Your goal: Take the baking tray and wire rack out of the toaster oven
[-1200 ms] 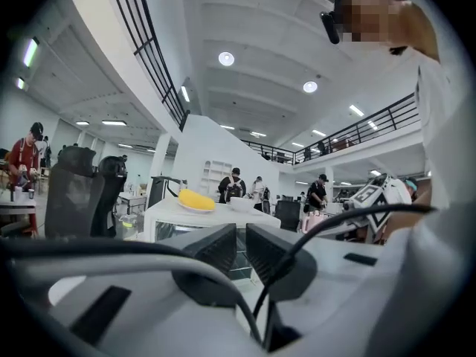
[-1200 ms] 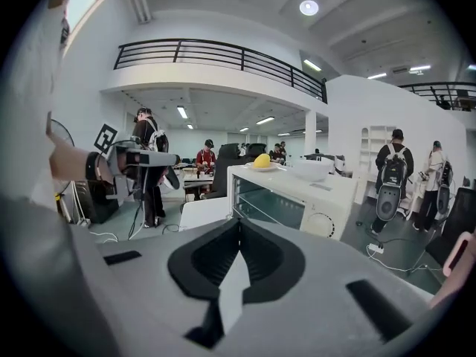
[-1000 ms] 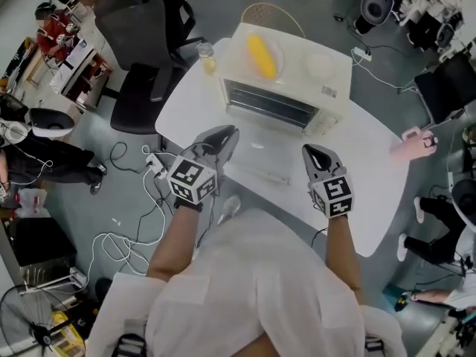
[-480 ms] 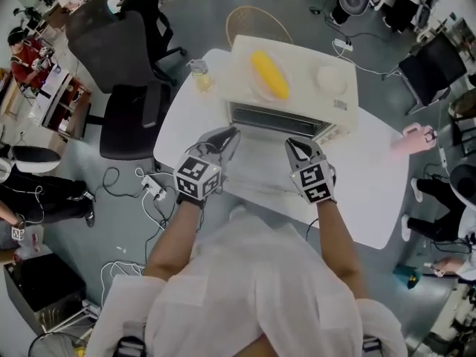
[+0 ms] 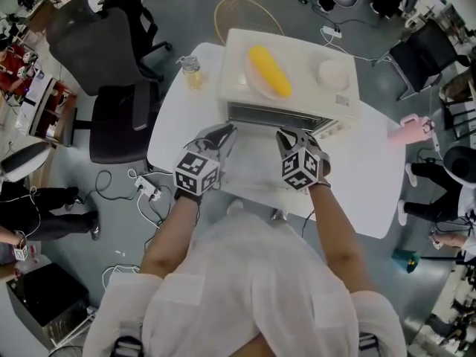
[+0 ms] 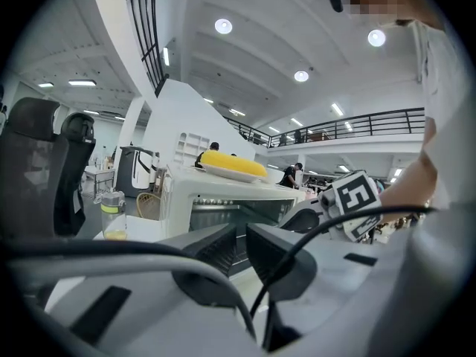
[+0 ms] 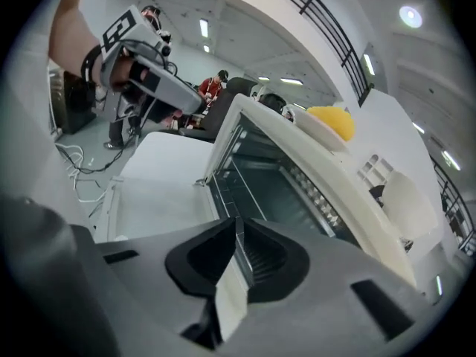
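A white tabletop carries a cream toaster oven whose door is folded down flat toward the person. Both bare forearms reach forward from the white-shirted torso, side by side, with the grippers over the lowered door and just in front of the oven's mouth. The left gripper sits at the door's left side and points almost level at the opening; its jaws stand a slim gap apart with nothing in them. The right gripper is at the right side and tips downward toward the door's hinge edge. Its jaws have just been opening and are now a narrow slit apart, gripping nothing. The wire rack shows as thin bars inside the dark cavity; the baking tray cannot be told apart in there. On the oven's top lie a plate with a yellow corn cob and, to the right, a white bowl. A small bottle stands on the tabletop left of the oven.
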The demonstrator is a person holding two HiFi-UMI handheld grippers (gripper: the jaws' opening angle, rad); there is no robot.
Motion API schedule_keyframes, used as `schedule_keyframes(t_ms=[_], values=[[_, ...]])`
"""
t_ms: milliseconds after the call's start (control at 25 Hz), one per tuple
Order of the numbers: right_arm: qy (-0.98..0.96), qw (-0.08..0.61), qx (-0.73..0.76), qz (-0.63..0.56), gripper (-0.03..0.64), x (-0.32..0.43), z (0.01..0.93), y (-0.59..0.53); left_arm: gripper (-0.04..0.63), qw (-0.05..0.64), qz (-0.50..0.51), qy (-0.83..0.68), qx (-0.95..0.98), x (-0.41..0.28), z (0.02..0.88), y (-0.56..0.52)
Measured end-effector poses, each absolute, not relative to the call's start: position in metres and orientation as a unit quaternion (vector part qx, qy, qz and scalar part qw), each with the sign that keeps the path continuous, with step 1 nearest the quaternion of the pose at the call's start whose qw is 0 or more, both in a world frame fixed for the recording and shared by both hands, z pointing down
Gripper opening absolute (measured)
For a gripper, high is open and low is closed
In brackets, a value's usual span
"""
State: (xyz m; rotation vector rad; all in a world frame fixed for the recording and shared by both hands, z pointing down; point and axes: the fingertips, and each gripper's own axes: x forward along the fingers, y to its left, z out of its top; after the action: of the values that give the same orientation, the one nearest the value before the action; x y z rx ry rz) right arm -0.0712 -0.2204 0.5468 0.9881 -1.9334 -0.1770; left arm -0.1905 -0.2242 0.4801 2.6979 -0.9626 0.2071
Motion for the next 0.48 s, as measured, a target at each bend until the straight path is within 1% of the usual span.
schedule_keyframes(t_ms=[160, 280, 480], values=[[-0.759, 0.505, 0.390, -0.128, 0.038, -0.068, 0.556, -0.235, 0.037, 0.137, 0.072, -0.334, 0.930, -0.188, 0.483, -0.228], [-0.738, 0.526, 0.389, -0.167, 0.059, -0.067, 0.559, -0.249, 0.037, 0.139, 0.072, -0.336, 0.929, -0.187, 0.485, -0.230], [-0.713, 0.550, 0.387, -0.198, 0.096, -0.067, 0.568, -0.266, 0.037, 0.144, 0.073, -0.345, 0.925, -0.190, 0.488, -0.233]])
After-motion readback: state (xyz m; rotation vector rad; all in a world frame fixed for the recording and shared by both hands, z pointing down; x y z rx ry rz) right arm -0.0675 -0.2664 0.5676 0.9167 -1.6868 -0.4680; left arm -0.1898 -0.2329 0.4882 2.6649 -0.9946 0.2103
